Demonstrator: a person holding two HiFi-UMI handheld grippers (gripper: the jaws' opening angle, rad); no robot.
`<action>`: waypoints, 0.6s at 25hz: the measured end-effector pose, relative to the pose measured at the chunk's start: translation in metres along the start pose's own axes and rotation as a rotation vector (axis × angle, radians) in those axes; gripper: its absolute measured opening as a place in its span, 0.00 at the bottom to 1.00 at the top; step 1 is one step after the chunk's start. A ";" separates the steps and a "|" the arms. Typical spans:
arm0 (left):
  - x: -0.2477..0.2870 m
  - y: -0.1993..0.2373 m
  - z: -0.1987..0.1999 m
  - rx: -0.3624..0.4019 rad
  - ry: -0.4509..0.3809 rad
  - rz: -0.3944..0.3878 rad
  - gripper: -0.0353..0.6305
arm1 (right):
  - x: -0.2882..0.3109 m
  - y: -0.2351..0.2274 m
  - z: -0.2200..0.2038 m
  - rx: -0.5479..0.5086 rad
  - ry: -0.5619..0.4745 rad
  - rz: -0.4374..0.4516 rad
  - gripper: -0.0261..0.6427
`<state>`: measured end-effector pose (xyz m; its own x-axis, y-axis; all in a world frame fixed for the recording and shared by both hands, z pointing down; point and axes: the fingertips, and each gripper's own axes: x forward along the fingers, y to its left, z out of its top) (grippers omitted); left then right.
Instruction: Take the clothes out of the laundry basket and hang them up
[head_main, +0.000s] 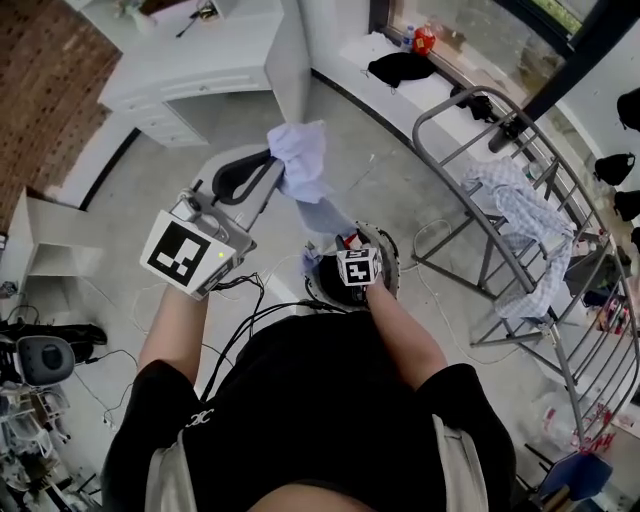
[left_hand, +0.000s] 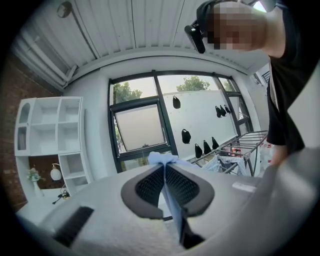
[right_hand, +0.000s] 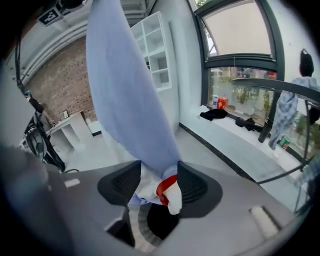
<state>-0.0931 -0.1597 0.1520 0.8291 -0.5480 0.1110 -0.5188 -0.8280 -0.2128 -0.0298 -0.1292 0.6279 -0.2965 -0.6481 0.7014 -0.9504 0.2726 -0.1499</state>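
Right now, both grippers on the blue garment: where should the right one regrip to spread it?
Probably the top edge of the light blue garment, beside the left gripper, coming from the drying rack side: the cloth hangs bunched from there down to the right gripper.

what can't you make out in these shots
Head view: the laundry basket is mostly covered by the right gripper and forearm; contents unseen.
Right gripper view: the light blue garment is bunched, type unclear, its top cut by the frame edge.
Head view: the drying rack runs off the right edge.
Head view: dark items on the sill are too small to identify.
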 end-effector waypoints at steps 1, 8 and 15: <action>-0.004 0.003 0.003 -0.005 -0.006 0.011 0.08 | 0.003 -0.002 0.003 0.009 -0.003 -0.016 0.41; -0.037 0.011 0.005 -0.075 -0.012 0.032 0.08 | 0.032 0.031 0.031 0.058 -0.073 0.062 0.35; -0.087 0.037 -0.007 -0.071 -0.005 0.105 0.08 | 0.040 0.057 0.068 0.149 -0.157 0.077 0.07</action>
<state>-0.1855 -0.1435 0.1413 0.7703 -0.6317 0.0870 -0.6161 -0.7725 -0.1538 -0.1025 -0.1878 0.6000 -0.3687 -0.7352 0.5688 -0.9243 0.2249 -0.3085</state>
